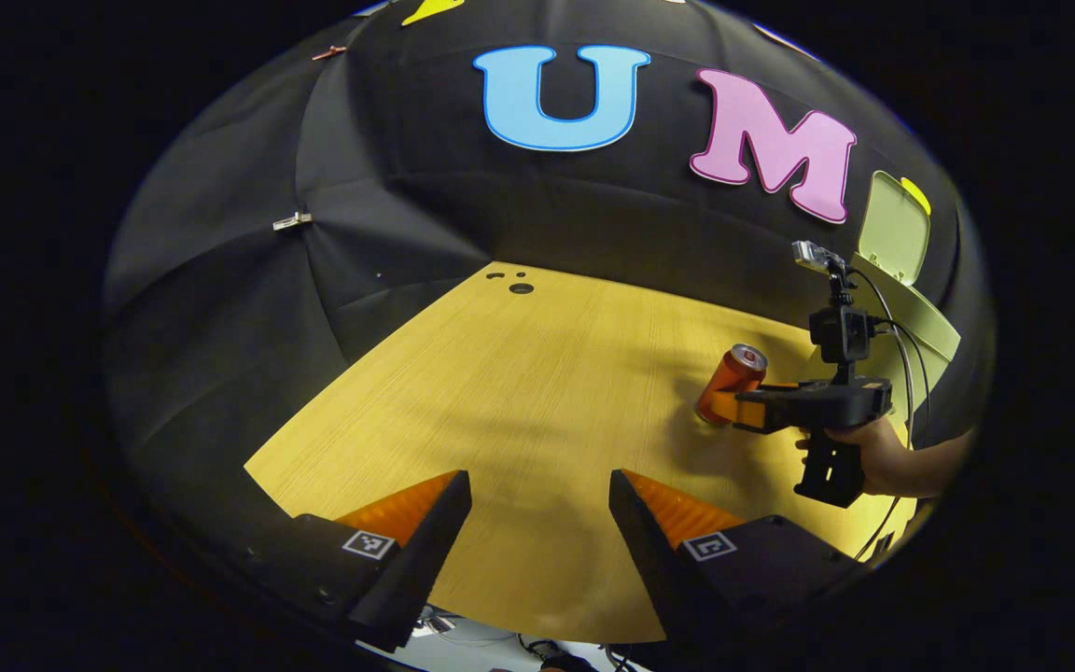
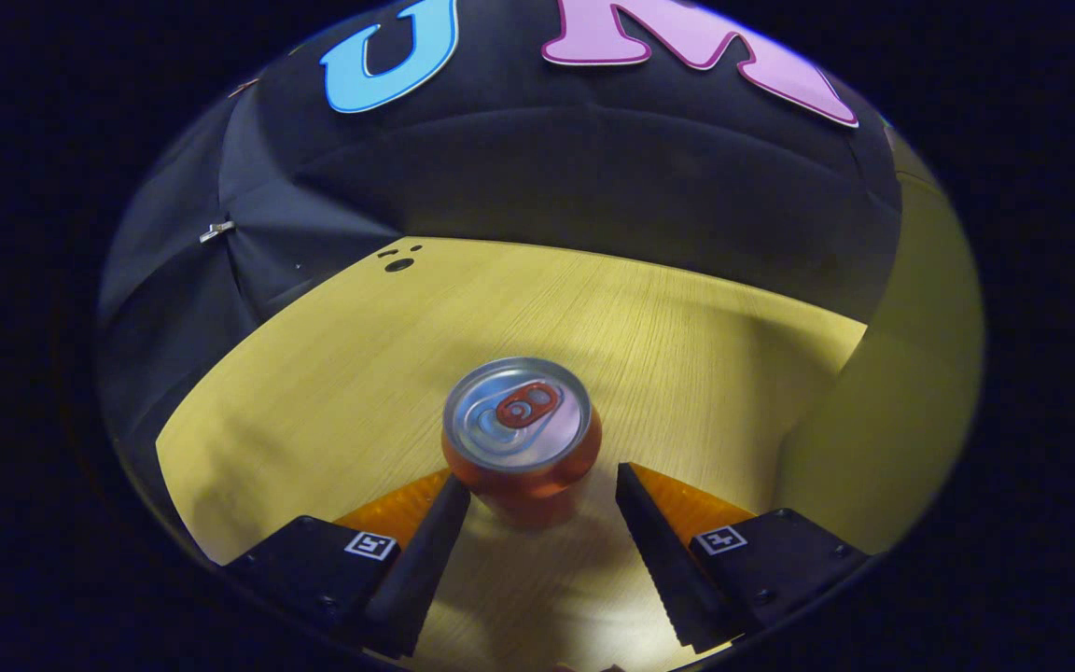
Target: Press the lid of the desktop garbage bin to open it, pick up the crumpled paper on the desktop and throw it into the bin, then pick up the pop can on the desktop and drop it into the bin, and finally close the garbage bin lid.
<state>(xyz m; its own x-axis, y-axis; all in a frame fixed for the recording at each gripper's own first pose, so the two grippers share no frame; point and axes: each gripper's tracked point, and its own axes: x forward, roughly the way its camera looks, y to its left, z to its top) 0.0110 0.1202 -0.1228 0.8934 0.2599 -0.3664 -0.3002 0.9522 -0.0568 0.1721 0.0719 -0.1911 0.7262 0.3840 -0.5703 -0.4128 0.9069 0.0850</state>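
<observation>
Presently, the pop can (image 2: 522, 439) stands upright on the wooden desktop (image 2: 314, 392), long axis vertical, silver top and red pull tab facing up toward the right gripper view. The right gripper (image 2: 542, 495) sits level with the can's lower body, its fingers spread to either side. The left finger looks to be just beside or touching the can wall; a narrow gap shows at the right finger. The can is therefore between the jaws but not clamped.

In the left gripper view the same pop can (image 1: 732, 385) appears toward the desk's right side, leaning in the fisheye picture, top toward the upper right. The right gripper (image 1: 750, 411) reaches it from the right, held by a hand (image 1: 873, 453), with cables trailing behind.

The garbage bin (image 1: 920, 327) stands just behind and to the right of that gripper, its lid (image 1: 894, 229) raised open against the booth wall.

The left gripper (image 1: 539, 504) hovers over bare desktop well apart from the can, fingers wide apart, holding nothing.
</observation>
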